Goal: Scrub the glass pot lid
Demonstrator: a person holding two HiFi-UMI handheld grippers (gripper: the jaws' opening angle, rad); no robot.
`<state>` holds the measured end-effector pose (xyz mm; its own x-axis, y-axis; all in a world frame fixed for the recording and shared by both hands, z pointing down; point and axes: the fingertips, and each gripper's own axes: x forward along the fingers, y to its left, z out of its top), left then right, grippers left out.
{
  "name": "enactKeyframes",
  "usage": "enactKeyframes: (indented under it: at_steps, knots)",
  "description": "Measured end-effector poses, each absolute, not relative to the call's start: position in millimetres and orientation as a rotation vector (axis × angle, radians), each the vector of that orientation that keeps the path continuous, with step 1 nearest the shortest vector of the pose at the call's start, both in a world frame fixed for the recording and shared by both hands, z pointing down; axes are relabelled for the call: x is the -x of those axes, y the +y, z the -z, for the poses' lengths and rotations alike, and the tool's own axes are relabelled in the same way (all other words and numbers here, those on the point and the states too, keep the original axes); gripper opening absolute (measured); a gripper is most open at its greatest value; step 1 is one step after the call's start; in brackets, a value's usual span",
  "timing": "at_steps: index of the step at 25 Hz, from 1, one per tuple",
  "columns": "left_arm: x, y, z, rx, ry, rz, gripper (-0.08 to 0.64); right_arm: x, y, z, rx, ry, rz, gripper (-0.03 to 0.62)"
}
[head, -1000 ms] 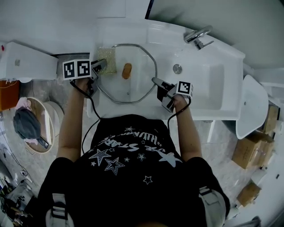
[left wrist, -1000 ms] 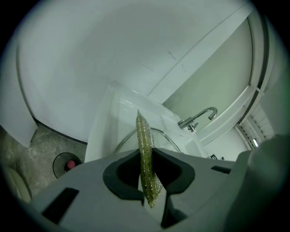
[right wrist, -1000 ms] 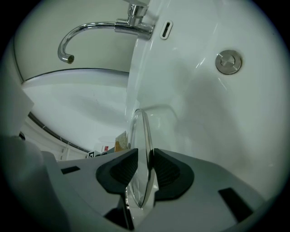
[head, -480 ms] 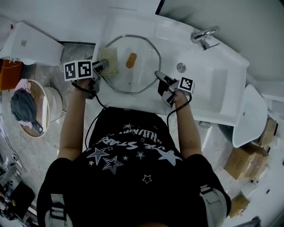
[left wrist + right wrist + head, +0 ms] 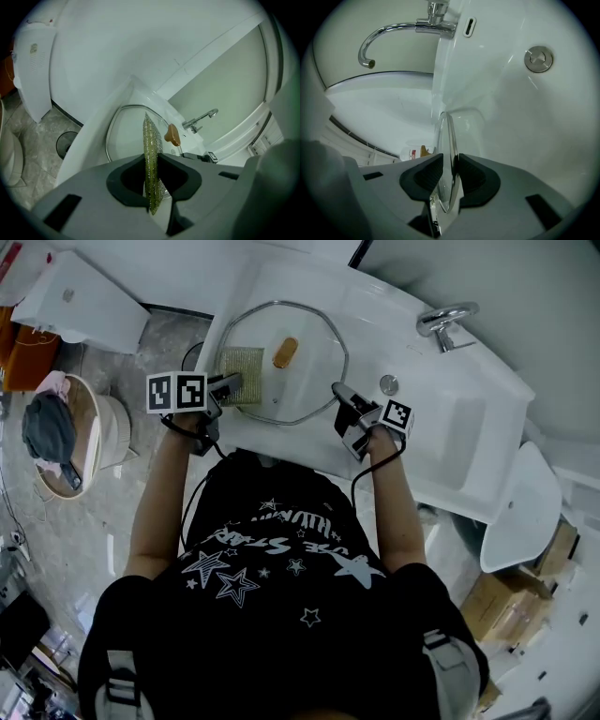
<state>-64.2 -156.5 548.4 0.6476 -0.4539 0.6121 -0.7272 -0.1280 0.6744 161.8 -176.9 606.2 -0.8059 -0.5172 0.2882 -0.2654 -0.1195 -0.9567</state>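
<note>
While the left gripper (image 5: 230, 382) is on scrub duty, its jaws are closed down to a thin slot and pinch the scouring pad (image 5: 242, 362). In the left gripper view the left gripper (image 5: 151, 180) has the pad (image 5: 151, 150) edge-on, a green-gold mesh strip running up the middle of the frame with both jaw faces against it. From the head view the pad lies flat on the left part of the glass pot lid (image 5: 305, 371), just left of the lid's brown knob (image 5: 286, 352).

Right gripper (image 5: 339, 392) is clamped on the lid's rim at its right edge, centre of the head view. In the right gripper view the right gripper (image 5: 446, 173) has its jaws only slightly apart, and the lid (image 5: 449, 140) stands edge-on between them, metal band and glass both inside the gap, pads touching it on each side.

Lid location: upper middle of the head view, over the flat left end of the white washbasin (image 5: 441, 418). Can't tell whether it rests on the surface or is held just off it. Same lid shows in the left gripper view (image 5: 126, 131) with the knob (image 5: 172, 135) just right of the pad.

Basin bowl is to the right of the lid, drain plug (image 5: 388, 383) near the right gripper, faucet (image 5: 447, 320) at upper right. The right gripper view has the faucet (image 5: 401, 33) at upper left and the plug (image 5: 538, 59) at upper right.
</note>
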Motion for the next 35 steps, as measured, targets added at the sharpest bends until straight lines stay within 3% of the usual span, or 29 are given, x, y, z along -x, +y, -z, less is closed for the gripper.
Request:
enactKeyframes:
  at_steps: [22, 28, 35]
  knots:
    - [30, -116, -522, -1.832, -0.879, -0.286, 0.071, -158, -176, -605, 0.808, 1.964, 2.052, 0.095]
    - [66, -148, -509, -1.833, -0.987, -0.226, 0.071, -158, -175, -608, 0.813, 1.974, 2.069, 0.095]
    - [56, -209, -504, -1.921, -0.97, -0.377, 0.071, -157, -174, -606, 0.817, 1.947, 2.078, 0.095]
